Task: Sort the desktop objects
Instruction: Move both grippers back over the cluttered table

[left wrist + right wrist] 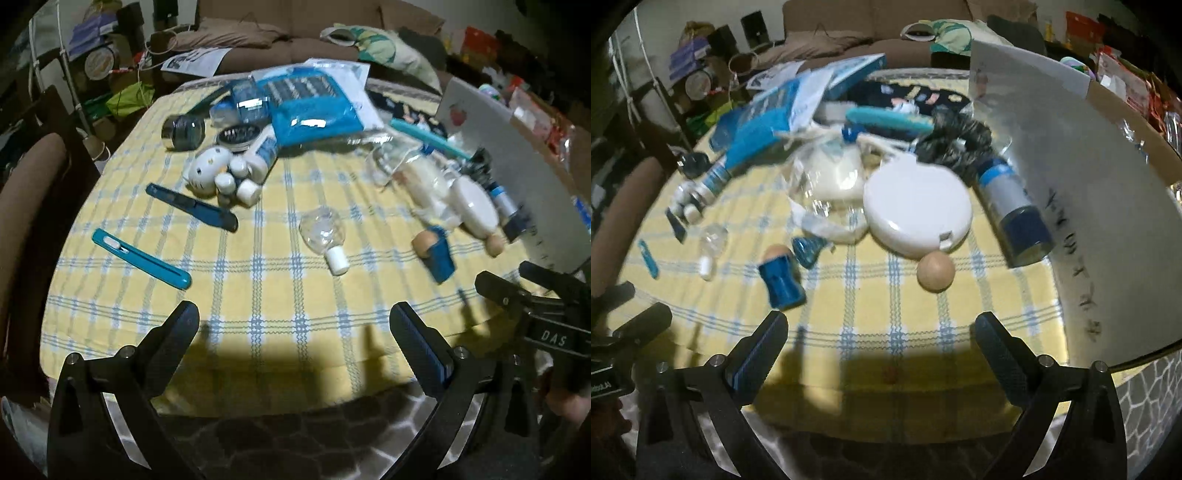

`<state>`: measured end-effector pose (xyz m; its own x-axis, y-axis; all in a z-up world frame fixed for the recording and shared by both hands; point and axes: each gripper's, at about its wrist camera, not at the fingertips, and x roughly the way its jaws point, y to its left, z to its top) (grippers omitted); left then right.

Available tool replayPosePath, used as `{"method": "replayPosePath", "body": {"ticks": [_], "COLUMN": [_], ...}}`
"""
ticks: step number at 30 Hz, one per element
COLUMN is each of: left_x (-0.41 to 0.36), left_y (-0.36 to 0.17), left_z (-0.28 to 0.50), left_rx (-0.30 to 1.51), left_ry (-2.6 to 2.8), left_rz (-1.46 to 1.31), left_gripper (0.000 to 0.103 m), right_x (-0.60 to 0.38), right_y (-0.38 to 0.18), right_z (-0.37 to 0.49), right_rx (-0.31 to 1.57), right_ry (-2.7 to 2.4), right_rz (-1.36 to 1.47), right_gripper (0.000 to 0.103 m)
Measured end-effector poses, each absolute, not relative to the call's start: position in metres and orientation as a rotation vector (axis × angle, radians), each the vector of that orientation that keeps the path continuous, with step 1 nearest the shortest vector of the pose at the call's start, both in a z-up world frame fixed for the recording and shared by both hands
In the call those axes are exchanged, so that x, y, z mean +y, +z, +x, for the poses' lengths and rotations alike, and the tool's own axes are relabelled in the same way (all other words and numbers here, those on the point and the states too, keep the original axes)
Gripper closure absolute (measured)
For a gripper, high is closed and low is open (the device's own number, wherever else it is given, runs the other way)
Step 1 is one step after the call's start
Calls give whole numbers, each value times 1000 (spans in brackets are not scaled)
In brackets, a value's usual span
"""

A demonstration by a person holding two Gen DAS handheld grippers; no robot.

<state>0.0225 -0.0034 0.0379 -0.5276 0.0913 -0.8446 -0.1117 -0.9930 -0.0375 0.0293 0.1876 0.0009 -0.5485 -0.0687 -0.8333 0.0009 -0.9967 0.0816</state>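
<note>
Small objects lie scattered on a yellow checked cloth (pixel 258 258). In the left wrist view: a teal box cutter (pixel 140 258), dark blue clippers (pixel 192 206), a cat-shaped white figure (pixel 207 170), a clear small bottle (pixel 325 236) and a blue sponge holder (pixel 439 258). My left gripper (pixel 293 317) is open and empty above the cloth's near edge. In the right wrist view: a round white case (pixel 918 210), a beige egg-shaped sponge (pixel 935 272), a blue holder (pixel 781 280) and a blue spray can (pixel 1015 210). My right gripper (pixel 881 328) is open and empty, short of them.
A white board with handwriting (pixel 1052 177) stands along the right side. Blue packets (pixel 314 103), a round tin (pixel 183 131) and a teal comb (pixel 428 138) crowd the far part. A brown sofa (pixel 295 40) and clutter lie beyond the table.
</note>
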Motion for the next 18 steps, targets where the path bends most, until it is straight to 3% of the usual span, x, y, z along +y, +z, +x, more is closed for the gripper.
{"method": "replayPosePath", "body": {"ticks": [5,18], "left_x": [-1,0], "left_y": [16,4], "left_z": [16,21], "left_rx": [43,16], "left_ry": [2668,2742], "left_rz": [-1496,-1435], "left_gripper": [0,0], "right_x": [187,184], "right_y": [-13,-17], "right_z": [28,35], "right_rx": [-11,-6], "right_ry": [-2761,-2829], "right_rz": [1473,1410], "right_gripper": [0,0]}}
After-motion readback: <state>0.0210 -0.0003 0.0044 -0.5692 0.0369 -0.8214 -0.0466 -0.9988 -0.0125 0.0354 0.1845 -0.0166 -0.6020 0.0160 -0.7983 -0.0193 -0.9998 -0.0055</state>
